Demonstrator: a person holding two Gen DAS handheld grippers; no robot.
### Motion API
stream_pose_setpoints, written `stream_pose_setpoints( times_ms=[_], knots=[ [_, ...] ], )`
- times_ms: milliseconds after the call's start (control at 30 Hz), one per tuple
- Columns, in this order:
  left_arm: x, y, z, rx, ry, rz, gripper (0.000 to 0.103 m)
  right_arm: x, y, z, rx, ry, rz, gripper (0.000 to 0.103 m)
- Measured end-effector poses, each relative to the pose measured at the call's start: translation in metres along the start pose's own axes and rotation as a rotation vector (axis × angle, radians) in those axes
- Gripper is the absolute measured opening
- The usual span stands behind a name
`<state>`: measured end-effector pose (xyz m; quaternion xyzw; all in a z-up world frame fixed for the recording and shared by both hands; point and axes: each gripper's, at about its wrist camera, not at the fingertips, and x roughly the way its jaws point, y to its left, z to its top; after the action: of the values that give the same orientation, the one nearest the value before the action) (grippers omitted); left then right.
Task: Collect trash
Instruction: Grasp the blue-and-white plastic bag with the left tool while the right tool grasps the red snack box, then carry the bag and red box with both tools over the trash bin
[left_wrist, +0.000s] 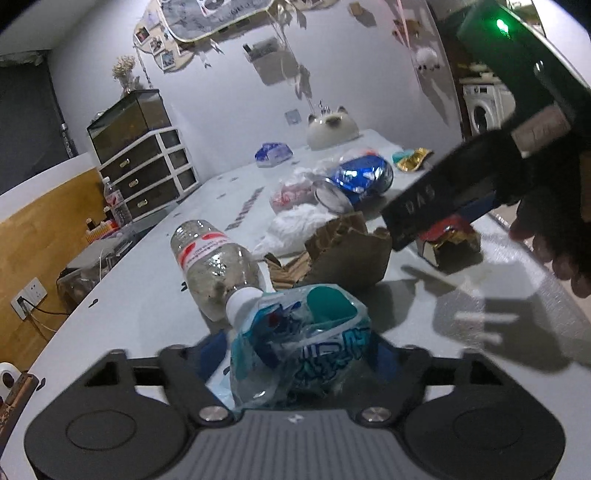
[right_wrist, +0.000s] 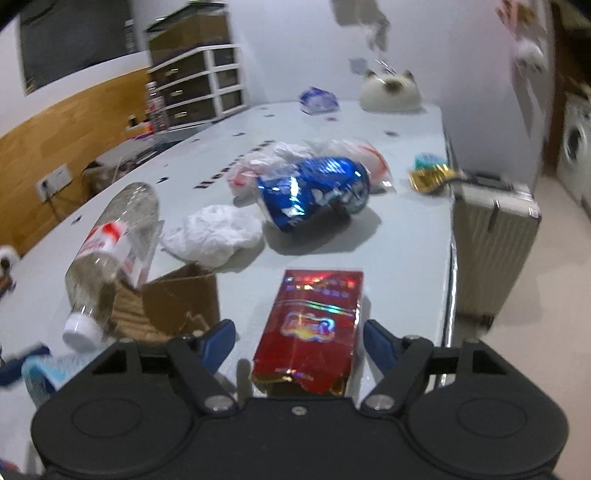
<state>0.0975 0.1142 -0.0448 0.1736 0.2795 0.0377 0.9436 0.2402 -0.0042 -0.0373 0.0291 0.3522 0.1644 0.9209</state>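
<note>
"DAS" is read on the right tool (right_wrist: 299, 341), spread around a red box (right_wrist: 308, 328); the left tool (left_wrist: 299, 354) pinches a blue wrapper (left_wrist: 299, 343).

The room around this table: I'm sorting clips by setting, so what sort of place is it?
Most likely a lived-in home, perhaps a flat's utility or dining corner. A washing machine stands by the far wall, a suitcase sits beside the table, and a drawer unit and photos line the wall.
</note>
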Motion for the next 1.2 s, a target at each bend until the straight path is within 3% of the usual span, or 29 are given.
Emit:
stream_pose_setpoints(
  times_ms=[200,367,733,1200],
  knots=[
    [-0.001,0.006,-0.002,-0.037,0.001,-0.01,0.06,0.0,-0.006,-0.003,0.027,0.009,-0.022,0.058],
    [-0.007,0.011,-0.003,-0.098,-0.001,-0.025,0.052,-0.011,-0.007,-0.01,-0.021,0.004,-0.02,0.052],
    [-0.034,0.014,-0.006,-0.26,-0.021,-0.055,0.047,-0.061,-0.006,-0.043,-0.105,-0.049,0.008,0.049],
    [-0.074,-0.005,0.001,-0.317,-0.073,-0.071,0.047,-0.133,-0.025,-0.084,-0.092,-0.139,-0.032,0.049]
  ],
)
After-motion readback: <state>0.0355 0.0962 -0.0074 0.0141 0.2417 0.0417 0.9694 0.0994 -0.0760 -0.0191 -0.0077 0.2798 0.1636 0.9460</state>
